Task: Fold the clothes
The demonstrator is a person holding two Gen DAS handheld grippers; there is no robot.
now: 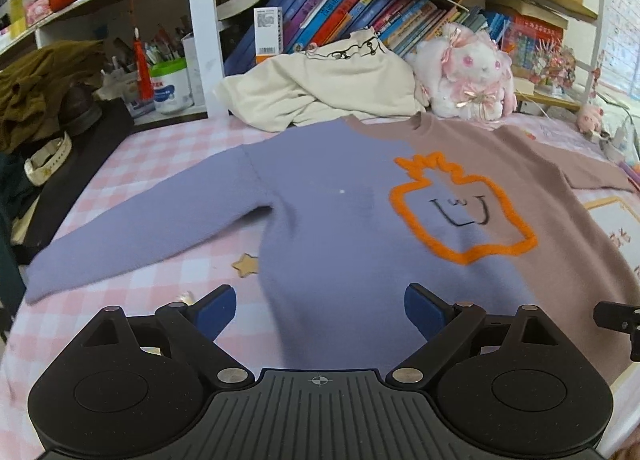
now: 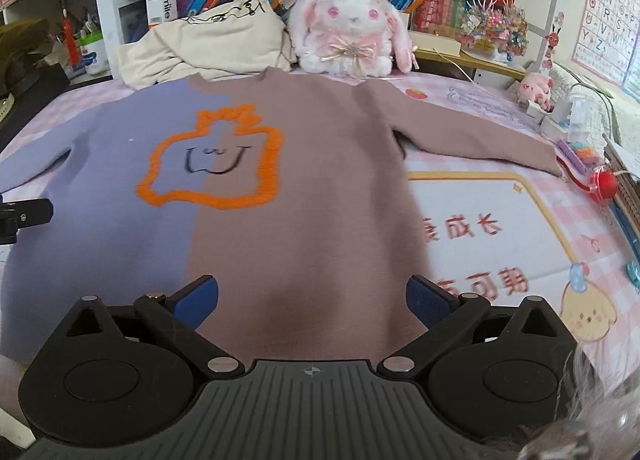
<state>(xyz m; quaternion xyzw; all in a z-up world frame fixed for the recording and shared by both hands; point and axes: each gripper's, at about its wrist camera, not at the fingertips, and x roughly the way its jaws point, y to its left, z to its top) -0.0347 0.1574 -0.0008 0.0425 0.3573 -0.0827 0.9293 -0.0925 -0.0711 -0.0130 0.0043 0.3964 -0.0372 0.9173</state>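
Note:
A two-tone sweater [image 1: 340, 220] [image 2: 320, 180], lilac on one half and dusty brown on the other, lies flat and face up on the pink checked table cover, sleeves spread out. An orange outlined figure with a smiling face [image 1: 460, 212] [image 2: 212, 164] marks its chest. My left gripper [image 1: 320, 312] hovers open over the lilac hem side, nothing between its blue pads. Over the brown hem side my right gripper [image 2: 312, 300] is open too, holding nothing. The lilac sleeve [image 1: 132, 240] reaches left; the brown sleeve [image 2: 480, 132] reaches right.
A crumpled cream garment [image 1: 320, 88] [image 2: 208, 44] and a white plush rabbit [image 1: 468, 76] [image 2: 348, 32] sit behind the collar, in front of shelves of books. Dark clothes [image 1: 44, 100] pile at the left edge. A red ball [image 2: 604, 182], stationery and cables lie at the right.

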